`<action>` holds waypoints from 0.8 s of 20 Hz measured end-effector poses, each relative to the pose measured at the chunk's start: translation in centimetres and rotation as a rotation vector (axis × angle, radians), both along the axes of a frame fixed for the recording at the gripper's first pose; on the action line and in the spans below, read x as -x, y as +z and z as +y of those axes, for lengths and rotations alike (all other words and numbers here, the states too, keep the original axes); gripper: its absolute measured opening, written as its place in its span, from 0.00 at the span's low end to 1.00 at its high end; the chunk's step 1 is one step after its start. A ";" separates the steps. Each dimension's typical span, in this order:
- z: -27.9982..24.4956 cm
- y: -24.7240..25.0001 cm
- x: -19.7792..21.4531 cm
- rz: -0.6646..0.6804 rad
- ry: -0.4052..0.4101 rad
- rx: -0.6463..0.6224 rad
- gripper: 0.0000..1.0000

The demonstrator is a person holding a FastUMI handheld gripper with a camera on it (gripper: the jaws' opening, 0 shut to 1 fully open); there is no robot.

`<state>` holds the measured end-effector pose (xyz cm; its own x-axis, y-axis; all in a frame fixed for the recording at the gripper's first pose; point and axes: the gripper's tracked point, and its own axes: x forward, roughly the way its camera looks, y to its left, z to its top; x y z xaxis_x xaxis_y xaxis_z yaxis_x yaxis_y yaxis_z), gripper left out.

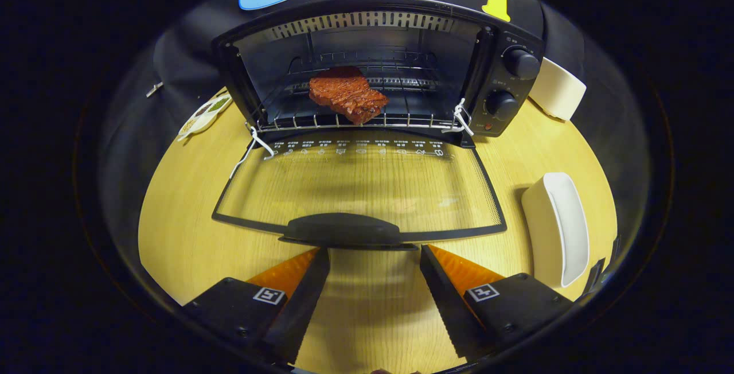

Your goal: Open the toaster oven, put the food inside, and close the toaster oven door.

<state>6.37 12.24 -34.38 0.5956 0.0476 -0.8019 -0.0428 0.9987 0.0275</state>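
Far left, beside the toaster oven's left wall, a small condiment dish (pixel 205 115) with dark and green contents sits on the wooden table (pixel 183 236), near the black cloth wall. Next over, the toaster oven (pixel 367 70) stands at the back of the table, door fully down. Left hinge has a white string (pixel 252 147) tied to it, loose end trailing onto the table. Inside, the food (pixel 347 94), a reddish-brown steak-like slab, lies on the wire rack (pixel 350 123), roughly centre-left in the cavity, front edge near the rack's front bar. The glass door (pixel 361 182) lies open and flat toward the camera, table grain visible through it; its dark handle (pixel 343 230) is at the near edge. Gripper (pixel 374 256) sits just short of that handle, fingers spread wide apart, nothing between them, tips just beneath/behind the handle edge, contact cannot be told. Bare table shows between the fingers. Right hinge also has a knotted white string (pixel 460 117). Oven's right panel carries two dark knobs, upper knob (pixel 520 64) and lower knob (pixel 502 104). Right of the oven, a white container (pixel 557 96) leans near its side. Further forward on the right, a white oblong dish (pixel 559 228) rests on the table, just beside the right finger, apart from the door.
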 end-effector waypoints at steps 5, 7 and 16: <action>0.7 0.5 -0.4 -0.045 0.069 -0.021 0.99; 0.7 1.1 -0.4 -0.067 0.090 -0.024 0.98; 0.7 7.1 -1.6 -0.195 0.144 -0.066 0.99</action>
